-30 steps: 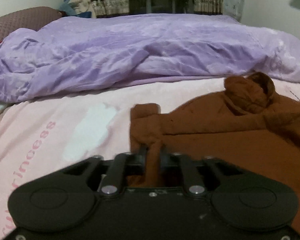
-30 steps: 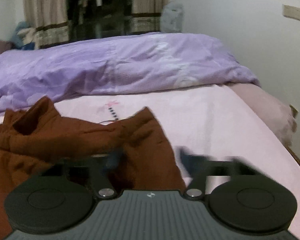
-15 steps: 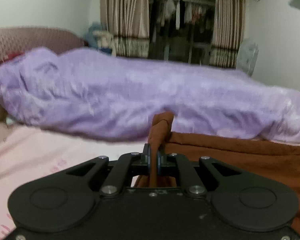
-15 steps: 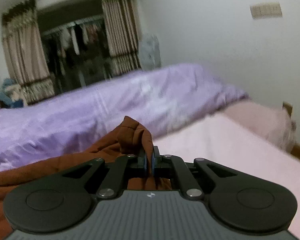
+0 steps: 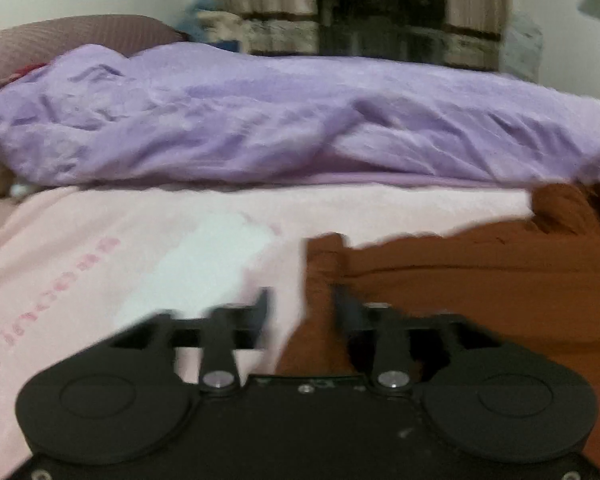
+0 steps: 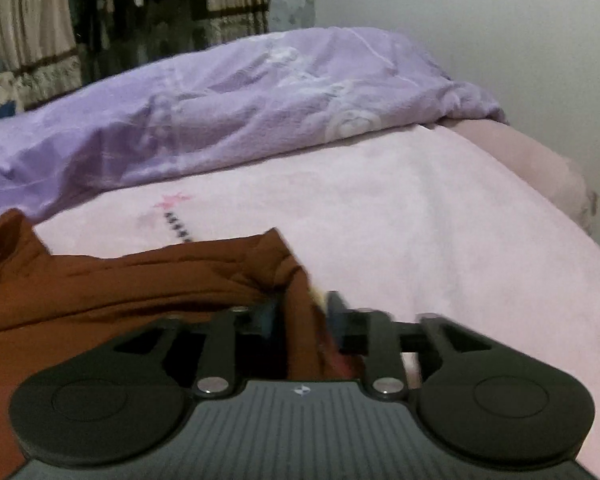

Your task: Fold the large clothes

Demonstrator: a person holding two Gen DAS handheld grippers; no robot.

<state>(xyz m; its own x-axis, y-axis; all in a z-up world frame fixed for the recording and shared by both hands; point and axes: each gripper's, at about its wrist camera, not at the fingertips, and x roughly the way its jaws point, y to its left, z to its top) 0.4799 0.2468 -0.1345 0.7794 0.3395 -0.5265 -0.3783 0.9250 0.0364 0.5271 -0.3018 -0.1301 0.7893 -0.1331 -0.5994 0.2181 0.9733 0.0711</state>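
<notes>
A rust-brown hooded garment (image 5: 480, 280) lies on the pink bed sheet (image 5: 100, 264). In the left wrist view its left corner lies between the parted fingers of my left gripper (image 5: 300, 312), which is open. In the right wrist view the garment (image 6: 100, 288) has its right corner between the parted fingers of my right gripper (image 6: 300, 316), which is open. The hood (image 5: 572, 204) lies bunched at the far right of the left wrist view. Both views are blurred.
A crumpled purple duvet (image 5: 280, 128) lies across the far side of the bed. A brown pillow (image 5: 60, 44) sits at the far left. The bed's right edge (image 6: 560, 184) runs beside a white wall. Curtains (image 6: 28, 20) hang behind.
Half a second ago both grippers were shut on the garment's corners and held them up. Now both have come down to the sheet and opened, and the corners lie on the bed.
</notes>
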